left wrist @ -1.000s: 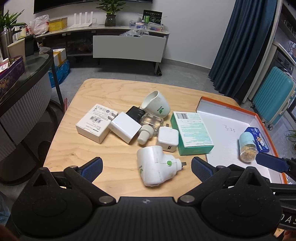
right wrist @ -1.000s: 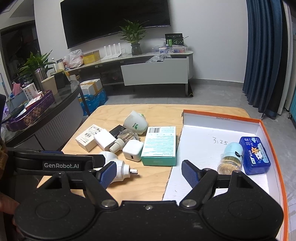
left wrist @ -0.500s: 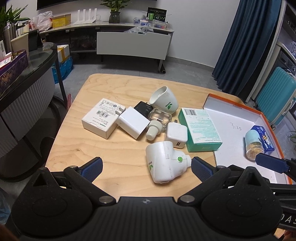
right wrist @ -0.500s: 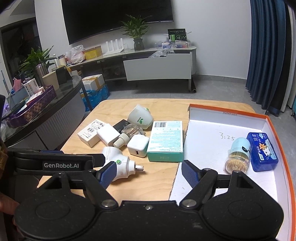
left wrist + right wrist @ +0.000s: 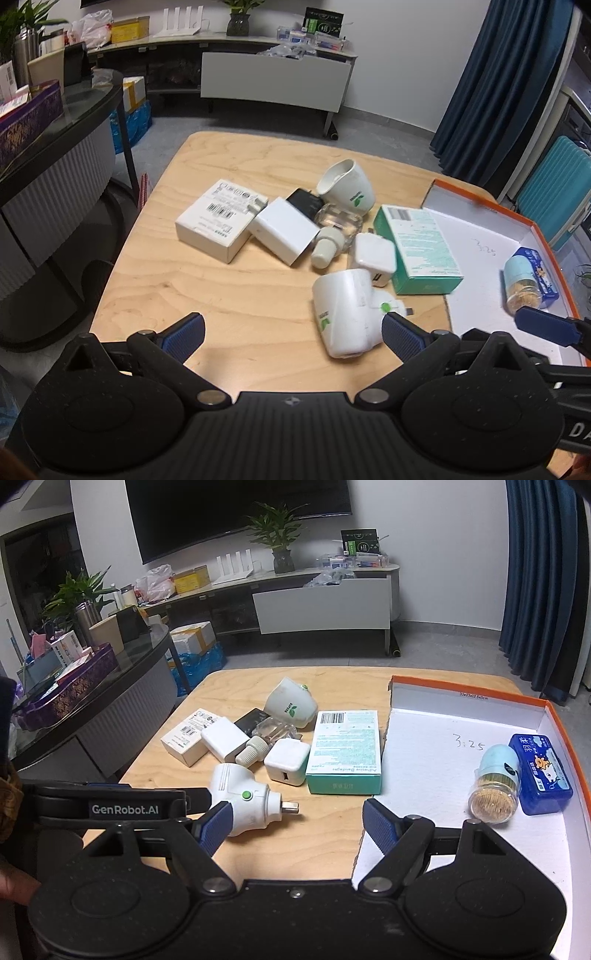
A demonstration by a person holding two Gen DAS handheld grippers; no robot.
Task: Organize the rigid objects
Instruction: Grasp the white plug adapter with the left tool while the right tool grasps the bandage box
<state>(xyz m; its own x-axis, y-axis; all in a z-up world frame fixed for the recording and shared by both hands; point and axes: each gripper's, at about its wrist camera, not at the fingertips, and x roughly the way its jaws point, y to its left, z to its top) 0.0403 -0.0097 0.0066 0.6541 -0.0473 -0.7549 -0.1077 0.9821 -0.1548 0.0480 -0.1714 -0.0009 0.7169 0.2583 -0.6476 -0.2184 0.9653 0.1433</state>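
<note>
Above wooden table (image 5: 229, 295), left gripper (image 5: 293, 328) and right gripper (image 5: 293, 825) tilted downward, both released.

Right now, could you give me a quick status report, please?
Left gripper and right gripper open, empty. White plug-in device with green button on wooden table, beside left gripper. Orange-rimmed box reachable.

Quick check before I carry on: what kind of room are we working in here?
Most likely a home living room: a big wall-mounted TV above a low media console, a potted plant on it, and a wooden table holding the clutter.
</note>
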